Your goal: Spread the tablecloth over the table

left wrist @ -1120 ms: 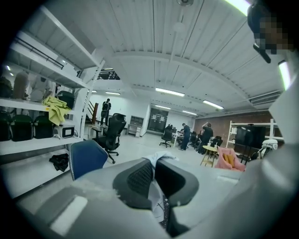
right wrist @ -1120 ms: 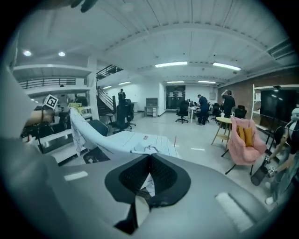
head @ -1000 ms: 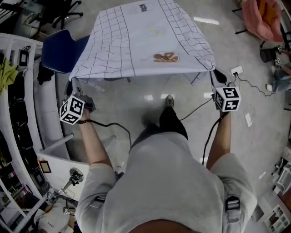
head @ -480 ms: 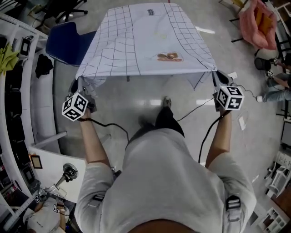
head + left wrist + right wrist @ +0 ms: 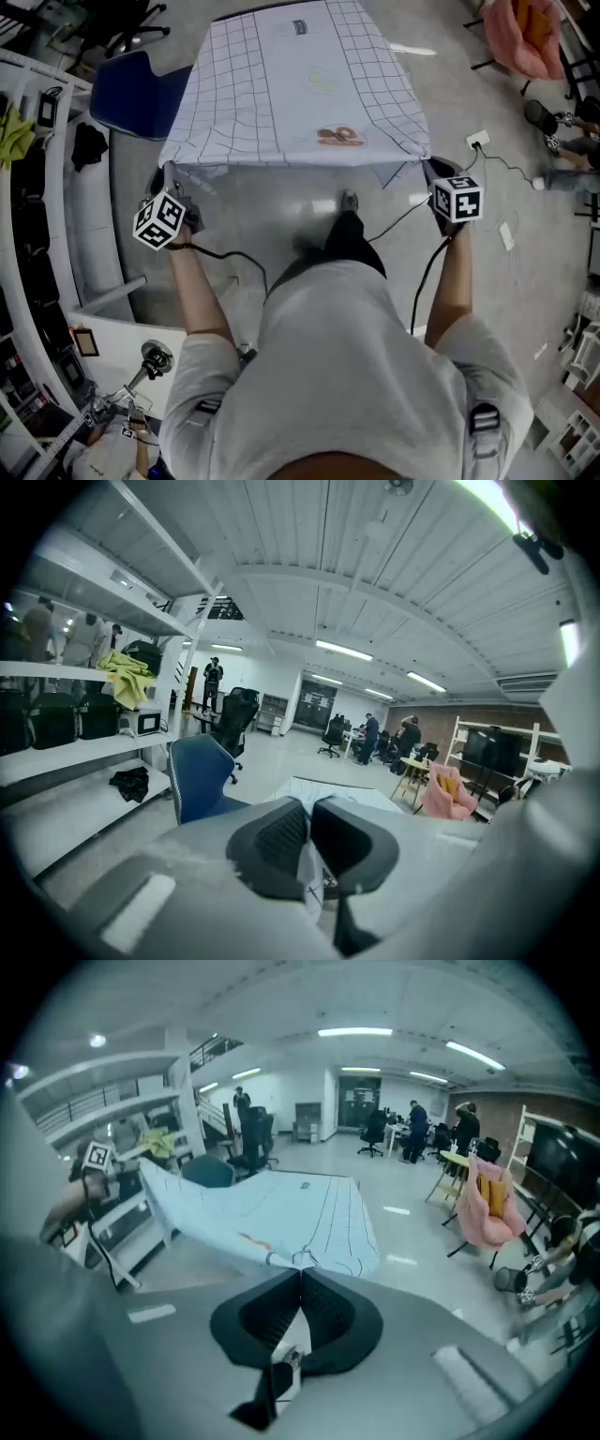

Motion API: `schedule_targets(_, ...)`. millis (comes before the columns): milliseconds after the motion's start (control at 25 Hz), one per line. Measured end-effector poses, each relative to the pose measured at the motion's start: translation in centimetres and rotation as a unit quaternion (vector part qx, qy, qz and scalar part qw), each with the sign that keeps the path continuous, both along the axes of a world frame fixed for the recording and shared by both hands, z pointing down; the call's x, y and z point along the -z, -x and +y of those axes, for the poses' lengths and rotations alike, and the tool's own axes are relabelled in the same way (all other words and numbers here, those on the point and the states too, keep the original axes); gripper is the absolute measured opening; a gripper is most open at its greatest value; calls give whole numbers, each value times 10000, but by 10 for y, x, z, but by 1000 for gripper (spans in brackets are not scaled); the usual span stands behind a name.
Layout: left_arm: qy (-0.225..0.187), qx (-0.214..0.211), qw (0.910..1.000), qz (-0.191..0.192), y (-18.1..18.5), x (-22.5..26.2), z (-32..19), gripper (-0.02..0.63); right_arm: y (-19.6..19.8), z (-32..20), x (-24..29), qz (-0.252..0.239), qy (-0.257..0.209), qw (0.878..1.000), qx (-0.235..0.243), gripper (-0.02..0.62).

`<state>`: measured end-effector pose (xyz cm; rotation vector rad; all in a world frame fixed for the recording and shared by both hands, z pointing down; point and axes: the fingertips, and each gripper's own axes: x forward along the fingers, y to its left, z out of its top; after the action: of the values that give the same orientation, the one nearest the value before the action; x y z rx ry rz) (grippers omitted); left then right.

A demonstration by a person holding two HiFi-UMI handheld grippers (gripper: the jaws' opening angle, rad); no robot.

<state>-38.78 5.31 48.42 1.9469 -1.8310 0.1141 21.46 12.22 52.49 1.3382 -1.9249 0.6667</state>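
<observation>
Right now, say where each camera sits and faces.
Head view: on the head, steeply down at the tablecloth; torso, arms, left gripper and right gripper show.
Left gripper view: on that gripper, facing a blue chair; its jaws pinch the tablecloth.
Right gripper view: on that gripper, facing along the tablecloth; its jaws pinch it.
Shared: every view shows the tablecloth.

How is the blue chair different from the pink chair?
The blue chair is dark blue; the pink chair is soft pink. The blue chair stands right beside the left edge of the tablecloth, while the pink chair stands apart, off to the right. The pink chair has something orange lying on it; what shows of the blue chair is bare. Both stand on the floor, and nobody sits in them.
</observation>
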Motion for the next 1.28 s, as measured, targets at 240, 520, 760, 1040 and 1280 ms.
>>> schedule_targets(240, 280, 22, 9995, -120, 4, -14, 12, 26, 11, -8, -7, -171, 12, 9998, 109, 8)
schedule_targets(520, 263, 14, 9996, -69, 2, -15, 8, 26, 28, -31, 5, -267, -160, 9994, 182, 8)
schedule_targets(760, -38, -100, 9999, 35, 1, 6, -6, 26, 14, -51, 49, -1349, -1083, 9819, -764, 8)
schedule_targets(1040, -358, -209, 9991, 51, 4, 24, -75, 26, 20, -119, 68, -1175, -1499, 9784, -809, 8)
schedule_targets(1280, -180, -406, 9990, -54, -22, 10, -180, 26, 23, -242, 53, -1345, -1448, 9775, -740, 8)
